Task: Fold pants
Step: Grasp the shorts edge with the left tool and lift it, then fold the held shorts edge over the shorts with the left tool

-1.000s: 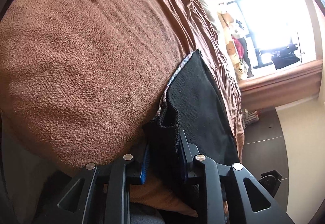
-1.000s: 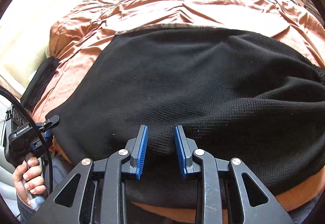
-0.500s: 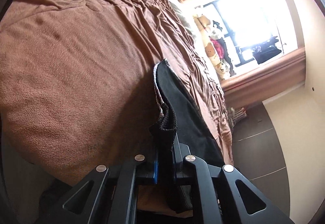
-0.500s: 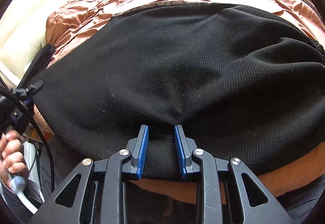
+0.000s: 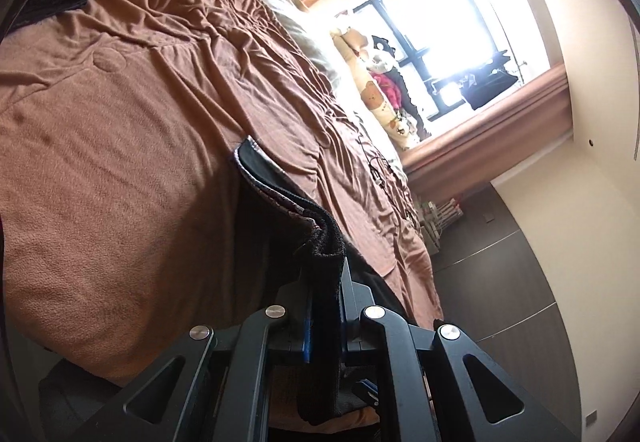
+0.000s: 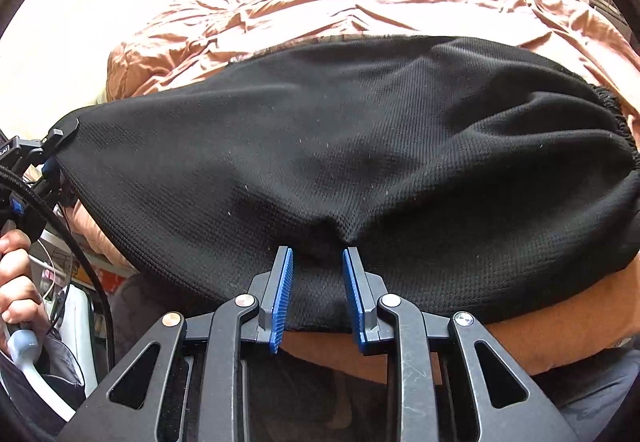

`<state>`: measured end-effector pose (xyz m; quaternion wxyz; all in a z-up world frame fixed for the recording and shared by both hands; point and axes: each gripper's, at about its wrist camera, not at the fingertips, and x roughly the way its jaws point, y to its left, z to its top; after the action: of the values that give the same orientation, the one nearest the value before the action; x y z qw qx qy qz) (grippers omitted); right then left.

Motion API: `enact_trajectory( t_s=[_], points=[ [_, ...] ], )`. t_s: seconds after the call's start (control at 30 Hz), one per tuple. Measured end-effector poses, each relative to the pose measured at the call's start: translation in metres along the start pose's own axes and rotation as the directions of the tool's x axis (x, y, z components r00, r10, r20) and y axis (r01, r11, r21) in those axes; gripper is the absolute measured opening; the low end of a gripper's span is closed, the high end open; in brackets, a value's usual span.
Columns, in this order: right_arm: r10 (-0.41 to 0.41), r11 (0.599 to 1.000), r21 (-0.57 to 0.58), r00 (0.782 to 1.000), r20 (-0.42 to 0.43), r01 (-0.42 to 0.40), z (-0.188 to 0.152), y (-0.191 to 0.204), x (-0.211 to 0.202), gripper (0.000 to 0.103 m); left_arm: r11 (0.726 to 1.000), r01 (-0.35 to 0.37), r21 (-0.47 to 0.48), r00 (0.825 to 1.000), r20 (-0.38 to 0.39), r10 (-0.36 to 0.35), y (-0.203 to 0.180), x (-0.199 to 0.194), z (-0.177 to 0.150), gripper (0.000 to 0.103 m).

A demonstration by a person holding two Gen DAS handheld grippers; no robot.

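Black pants (image 6: 340, 145) spread on brown bed (image 6: 320, 5); left gripper (image 5: 324, 306) and right gripper (image 6: 318, 282) both clamped on fabric edge.

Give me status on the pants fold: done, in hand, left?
Done: the black pants are spread across the brown bedspread. In hand: the left gripper is shut on one end, and the right gripper pinches a bunched near edge. Left: carrying the raised edge over and flattening; no finished fold shows.
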<state>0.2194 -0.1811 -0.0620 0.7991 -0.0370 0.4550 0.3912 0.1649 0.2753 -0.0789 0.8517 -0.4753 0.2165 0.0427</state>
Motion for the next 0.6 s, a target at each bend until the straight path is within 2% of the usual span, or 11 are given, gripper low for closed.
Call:
enact_trajectory(
  t_s=[0.27,0.6],
  points=[
    [0.041,0.998,0.049,0.999,0.025,-0.042,-0.002,-0.018,-0.006,0.023,0.997,0.027,0.077,0.999,-0.019,-0.026,-0.041,0.015,0.016,0.009],
    [0.074,0.990,0.108,0.991,0.112,-0.086,-0.012,-0.052,-0.046,0.024,0.979,0.079,0.187,0.995,-0.067,-0.068,-0.102,0.045,0.020,0.009]
  ],
)
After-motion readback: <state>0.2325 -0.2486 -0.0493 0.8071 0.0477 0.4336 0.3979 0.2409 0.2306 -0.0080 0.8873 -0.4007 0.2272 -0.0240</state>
